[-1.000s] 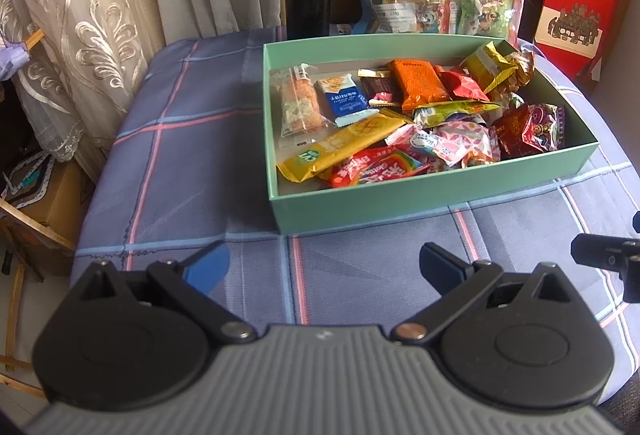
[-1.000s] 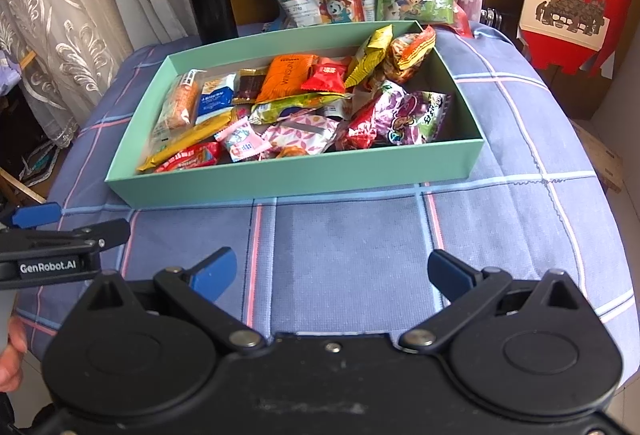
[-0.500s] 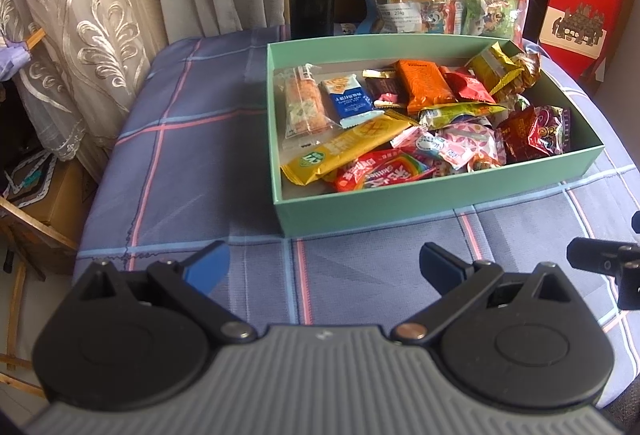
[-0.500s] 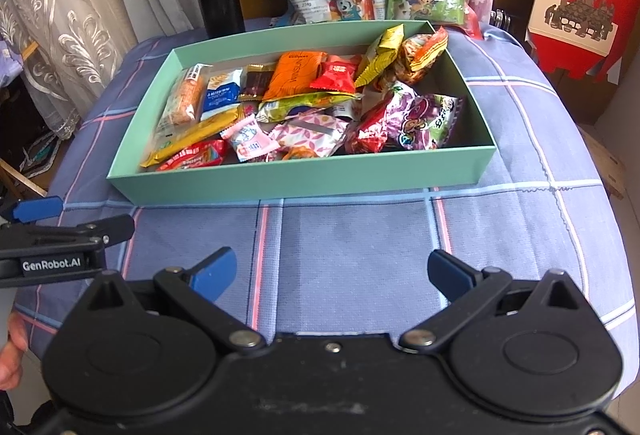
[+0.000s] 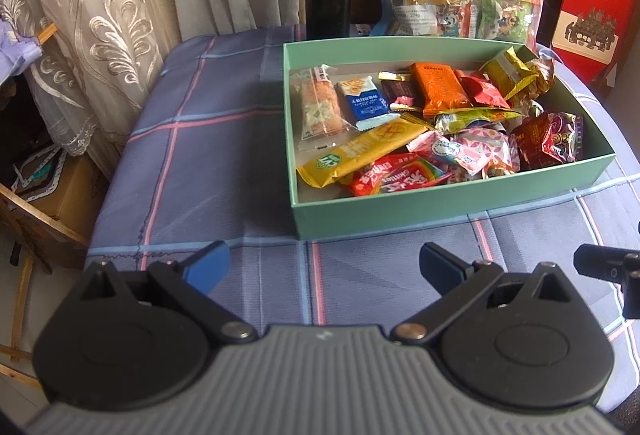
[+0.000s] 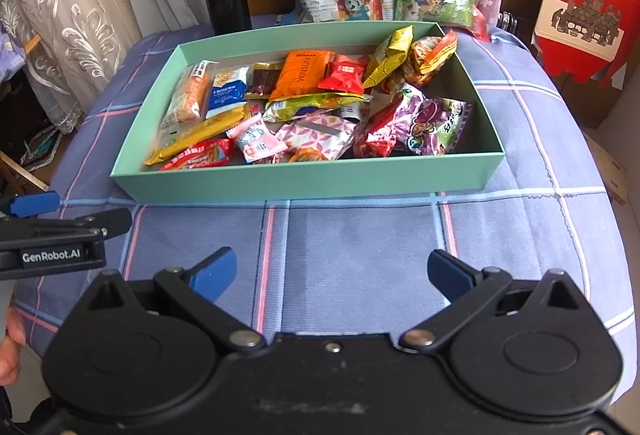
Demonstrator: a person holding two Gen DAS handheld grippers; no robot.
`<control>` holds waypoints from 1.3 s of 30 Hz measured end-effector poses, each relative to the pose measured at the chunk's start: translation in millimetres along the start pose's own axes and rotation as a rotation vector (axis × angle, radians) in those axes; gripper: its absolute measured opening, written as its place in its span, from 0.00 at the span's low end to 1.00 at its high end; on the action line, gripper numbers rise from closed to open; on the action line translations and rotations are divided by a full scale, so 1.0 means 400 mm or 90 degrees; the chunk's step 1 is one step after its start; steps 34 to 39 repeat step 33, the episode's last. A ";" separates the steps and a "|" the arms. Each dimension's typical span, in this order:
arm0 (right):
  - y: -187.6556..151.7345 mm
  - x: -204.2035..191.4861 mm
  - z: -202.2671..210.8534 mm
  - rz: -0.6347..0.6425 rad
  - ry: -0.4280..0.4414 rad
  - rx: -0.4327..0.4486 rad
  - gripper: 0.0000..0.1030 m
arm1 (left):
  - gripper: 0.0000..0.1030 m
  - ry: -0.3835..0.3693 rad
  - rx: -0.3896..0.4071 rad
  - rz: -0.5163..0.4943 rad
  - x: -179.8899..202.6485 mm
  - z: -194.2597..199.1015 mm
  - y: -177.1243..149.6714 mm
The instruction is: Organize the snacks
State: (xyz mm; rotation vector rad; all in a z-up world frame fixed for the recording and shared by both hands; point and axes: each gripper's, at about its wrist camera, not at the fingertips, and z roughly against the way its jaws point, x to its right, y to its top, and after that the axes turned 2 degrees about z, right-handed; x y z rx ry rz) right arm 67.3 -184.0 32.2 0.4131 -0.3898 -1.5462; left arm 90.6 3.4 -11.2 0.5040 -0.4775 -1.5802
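Plaid-covered desk is seen; green box of snacks lies just beyond both grippers, left gripper and right gripper, jaws held wide, empty.

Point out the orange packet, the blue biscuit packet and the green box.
orange packet [image 6: 302, 73], right wrist view, middle of its face
blue biscuit packet [image 5: 365, 103], left wrist view, its blue label
green box [image 6: 304, 181], right wrist view, near outer wall
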 end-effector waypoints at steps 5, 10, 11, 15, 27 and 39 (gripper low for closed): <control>0.003 0.001 -0.001 0.004 0.001 -0.004 1.00 | 1.00 0.009 -0.005 0.005 -0.006 -0.002 0.000; 0.009 0.002 -0.002 0.013 0.000 -0.006 1.00 | 1.00 0.010 -0.011 0.013 -0.014 -0.004 0.004; 0.010 0.001 -0.002 0.014 0.000 -0.006 1.00 | 1.00 0.007 -0.012 0.016 -0.016 -0.004 0.005; 0.014 0.000 -0.001 0.021 -0.001 -0.006 1.00 | 1.00 0.009 -0.011 0.015 -0.016 -0.003 0.008; 0.016 0.003 -0.007 0.029 0.000 -0.009 1.00 | 1.00 0.015 -0.009 0.001 -0.010 0.000 0.004; 0.016 0.004 -0.011 0.035 -0.001 -0.007 1.00 | 1.00 0.020 -0.012 -0.005 -0.012 -0.003 0.000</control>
